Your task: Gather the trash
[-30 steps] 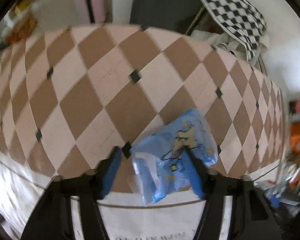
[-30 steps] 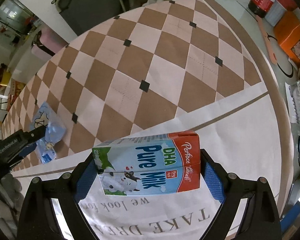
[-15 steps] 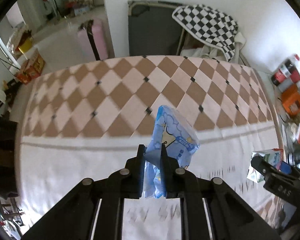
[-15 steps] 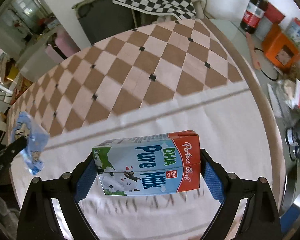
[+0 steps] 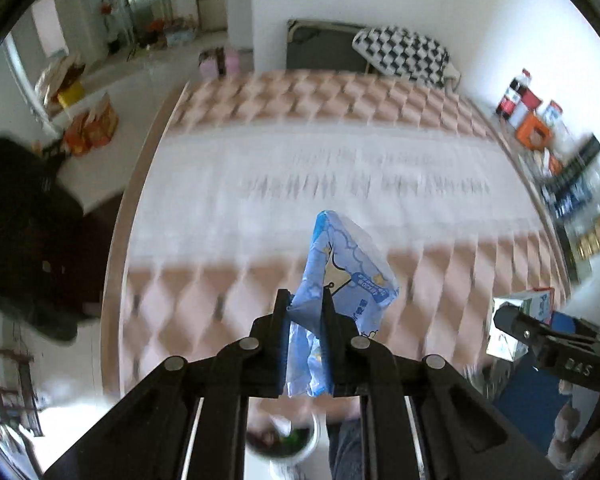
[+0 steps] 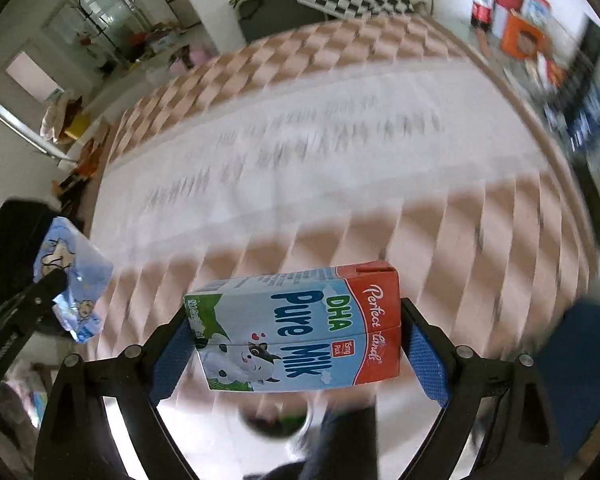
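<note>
My left gripper is shut on a crumpled blue plastic wrapper and holds it high above the table. My right gripper is shut on a "DHA Pure Milk" carton, held flat between its blue pads, also in the air. In the left wrist view the carton and right gripper show at lower right. In the right wrist view the wrapper and left gripper show at far left. Both views are motion-blurred.
The table has a pink-and-brown checked cloth with a white lettered band. A round bin lies on the floor below the near edge. A dark chair stands at left. Bottles and boxes sit at far right.
Both grippers have lifted and pulled back from the table with their loads. The left gripper shut on the wrapper a second ago. The table now looks farther and the floor bin shows.
</note>
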`<action>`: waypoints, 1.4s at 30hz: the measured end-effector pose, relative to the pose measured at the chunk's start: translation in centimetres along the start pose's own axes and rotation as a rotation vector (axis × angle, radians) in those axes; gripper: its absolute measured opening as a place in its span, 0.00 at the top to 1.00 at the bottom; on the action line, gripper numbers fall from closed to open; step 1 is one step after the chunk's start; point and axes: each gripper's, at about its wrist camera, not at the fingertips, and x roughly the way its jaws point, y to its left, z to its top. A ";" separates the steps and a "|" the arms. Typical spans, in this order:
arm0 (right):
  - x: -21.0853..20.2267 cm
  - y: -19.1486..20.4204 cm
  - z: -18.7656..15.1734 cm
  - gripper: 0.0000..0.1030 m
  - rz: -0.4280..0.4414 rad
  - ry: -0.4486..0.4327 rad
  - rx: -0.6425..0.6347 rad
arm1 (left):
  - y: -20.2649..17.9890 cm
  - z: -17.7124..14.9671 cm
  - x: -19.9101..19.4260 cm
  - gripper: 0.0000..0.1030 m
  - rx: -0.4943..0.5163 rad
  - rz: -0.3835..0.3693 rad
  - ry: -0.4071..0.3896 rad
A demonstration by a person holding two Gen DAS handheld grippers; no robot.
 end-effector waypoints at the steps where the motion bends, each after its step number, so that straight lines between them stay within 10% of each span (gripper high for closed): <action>1: -0.2 0.4 -2.5 0.08 0.011 0.021 0.009 | 0.8 -2.7 -0.5 0.90 -0.009 -0.008 0.028; 9: 6.2 1.2 -21.0 0.08 0.064 0.291 0.075 | 4.7 -18.2 3.4 0.90 -0.098 -0.033 0.277; 20: 31.9 -1.9 -32.3 0.08 0.102 0.506 0.152 | 11.0 -33.4 26.1 0.83 -0.296 -0.095 0.578; 28: 45.1 -2.1 -37.0 0.07 0.089 0.577 0.044 | 14.1 -39.6 34.5 0.12 -0.323 -0.052 0.604; 42: 37.9 0.8 -35.5 0.00 -0.047 0.494 -0.137 | 14.3 -38.5 26.1 0.02 -0.267 0.106 0.500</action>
